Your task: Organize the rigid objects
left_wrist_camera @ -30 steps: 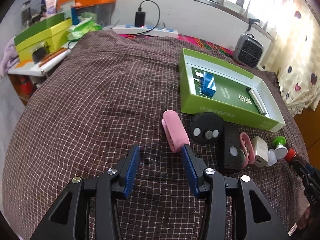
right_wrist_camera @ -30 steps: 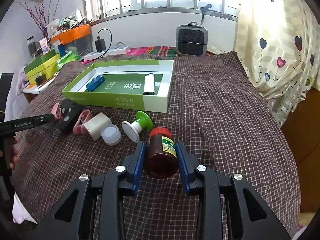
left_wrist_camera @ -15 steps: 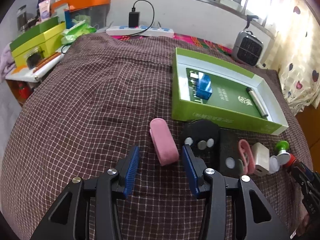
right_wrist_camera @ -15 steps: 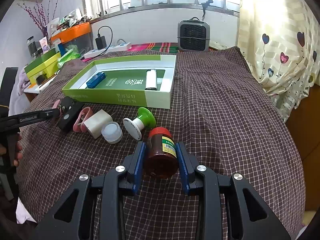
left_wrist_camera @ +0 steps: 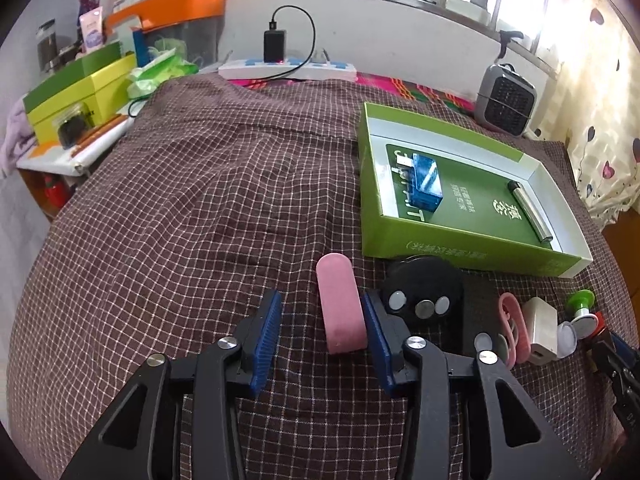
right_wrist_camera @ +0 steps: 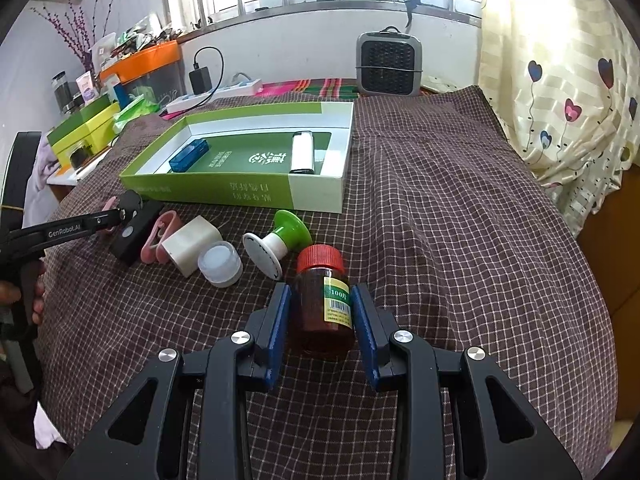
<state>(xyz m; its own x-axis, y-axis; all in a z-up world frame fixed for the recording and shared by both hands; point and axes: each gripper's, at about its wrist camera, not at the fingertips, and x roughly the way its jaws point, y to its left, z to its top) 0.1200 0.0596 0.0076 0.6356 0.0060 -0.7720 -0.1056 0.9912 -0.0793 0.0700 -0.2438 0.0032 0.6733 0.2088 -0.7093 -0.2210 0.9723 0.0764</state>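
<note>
My left gripper (left_wrist_camera: 320, 328) is open, its jaws on either side of a pink oblong case (left_wrist_camera: 340, 304) lying on the checked cloth; the right pad touches it, the left pad stands apart. My right gripper (right_wrist_camera: 322, 320) has its pads around a brown bottle with a red cap (right_wrist_camera: 325, 300), with narrow gaps on both sides. A green and white box (left_wrist_camera: 460, 244), also in the right wrist view (right_wrist_camera: 240, 196), holds a blue device (left_wrist_camera: 426, 182) and a silver cylinder (left_wrist_camera: 530, 210).
In a row before the box lie a black round object (left_wrist_camera: 422, 292), a black block (right_wrist_camera: 132, 236), a pink clip (right_wrist_camera: 160, 236), a white cube (right_wrist_camera: 192, 244), a small white jar (right_wrist_camera: 220, 262) and a green-topped stamp (right_wrist_camera: 280, 240). A heater (right_wrist_camera: 388, 62) stands at the back.
My left gripper has moved forward so the pink case lies deeper between its jaws. The right gripper and the bottle have barely moved.
</note>
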